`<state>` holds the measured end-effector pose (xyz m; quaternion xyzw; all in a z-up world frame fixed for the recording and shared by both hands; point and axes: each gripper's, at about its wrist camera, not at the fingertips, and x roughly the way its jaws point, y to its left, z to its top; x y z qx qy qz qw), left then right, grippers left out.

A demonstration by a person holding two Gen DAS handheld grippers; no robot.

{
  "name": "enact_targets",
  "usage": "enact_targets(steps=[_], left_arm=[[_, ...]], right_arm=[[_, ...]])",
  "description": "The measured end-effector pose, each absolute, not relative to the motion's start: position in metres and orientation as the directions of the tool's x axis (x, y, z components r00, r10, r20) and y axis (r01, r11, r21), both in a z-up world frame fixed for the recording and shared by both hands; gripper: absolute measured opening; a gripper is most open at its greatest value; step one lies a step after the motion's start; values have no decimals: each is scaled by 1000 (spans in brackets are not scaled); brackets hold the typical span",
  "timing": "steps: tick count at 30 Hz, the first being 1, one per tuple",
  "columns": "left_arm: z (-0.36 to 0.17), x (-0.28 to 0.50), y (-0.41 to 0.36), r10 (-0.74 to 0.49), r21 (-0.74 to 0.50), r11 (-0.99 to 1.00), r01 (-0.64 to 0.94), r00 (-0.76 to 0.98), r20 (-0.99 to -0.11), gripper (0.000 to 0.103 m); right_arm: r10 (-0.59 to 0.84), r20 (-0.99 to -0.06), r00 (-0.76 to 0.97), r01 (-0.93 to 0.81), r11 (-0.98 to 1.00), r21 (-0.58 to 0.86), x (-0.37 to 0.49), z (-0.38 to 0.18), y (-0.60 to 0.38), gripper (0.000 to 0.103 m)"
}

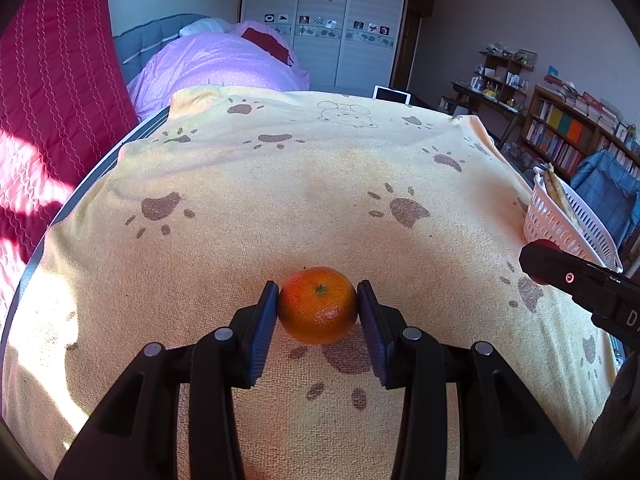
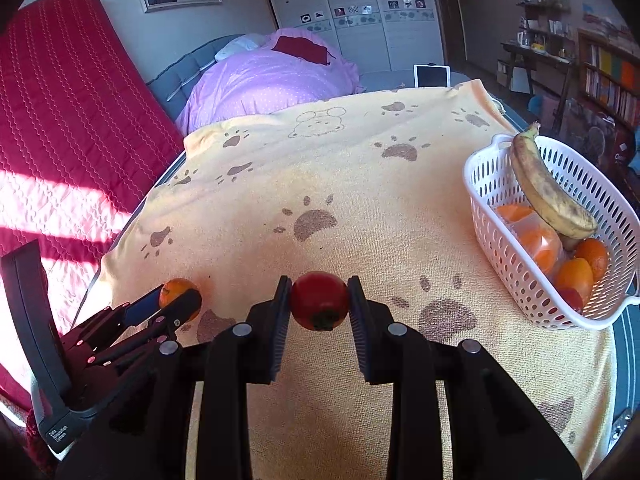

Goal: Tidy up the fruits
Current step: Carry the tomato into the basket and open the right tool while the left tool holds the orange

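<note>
My left gripper (image 1: pixel 318 305) is shut on an orange mandarin (image 1: pixel 317 304), just above the yellow paw-print towel (image 1: pixel 280 184). It also shows at the left of the right wrist view (image 2: pixel 176 300), with the mandarin (image 2: pixel 176 286) between its fingers. My right gripper (image 2: pixel 319 300) is shut on a red tomato (image 2: pixel 319 300), above the towel (image 2: pixel 360 184). The right gripper's body shows at the right edge of the left wrist view (image 1: pixel 576 280). A white slotted basket (image 2: pixel 504 256) at the right holds a spotted banana (image 2: pixel 548 192), several oranges (image 2: pixel 576 272) and a red fruit.
The basket (image 1: pixel 560 228) stands near the table's right edge. A red quilt (image 1: pixel 48 120) lies left of the table. A bed with purple bedding (image 2: pixel 268 76) stands behind. Bookshelves (image 1: pixel 568 136) stand at the far right.
</note>
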<state>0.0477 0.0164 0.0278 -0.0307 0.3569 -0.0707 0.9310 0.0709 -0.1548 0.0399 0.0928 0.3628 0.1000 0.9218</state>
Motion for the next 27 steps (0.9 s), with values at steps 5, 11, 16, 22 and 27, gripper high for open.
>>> enact_targets(steps=[5, 11, 16, 22, 27], left_arm=[[28, 48, 16, -156, -107, 988, 114, 736, -658, 41], [29, 46, 15, -159, -107, 987, 117, 737, -657, 41], [29, 46, 15, -159, -106, 987, 118, 739, -655, 41], [29, 46, 15, -159, -106, 987, 118, 739, -655, 41], [29, 45, 15, -158, -107, 987, 117, 739, -655, 41]], right_arm=[[228, -626, 746, -81, 963, 255, 59, 51, -175, 29], [165, -597, 785, -2, 965, 264, 44, 63, -212, 29], [82, -575, 814, 90, 960, 264, 33, 72, -252, 29], [24, -567, 824, 178, 938, 298, 25, 75, -296, 29], [6, -581, 814, 216, 925, 313, 28, 69, -315, 29]])
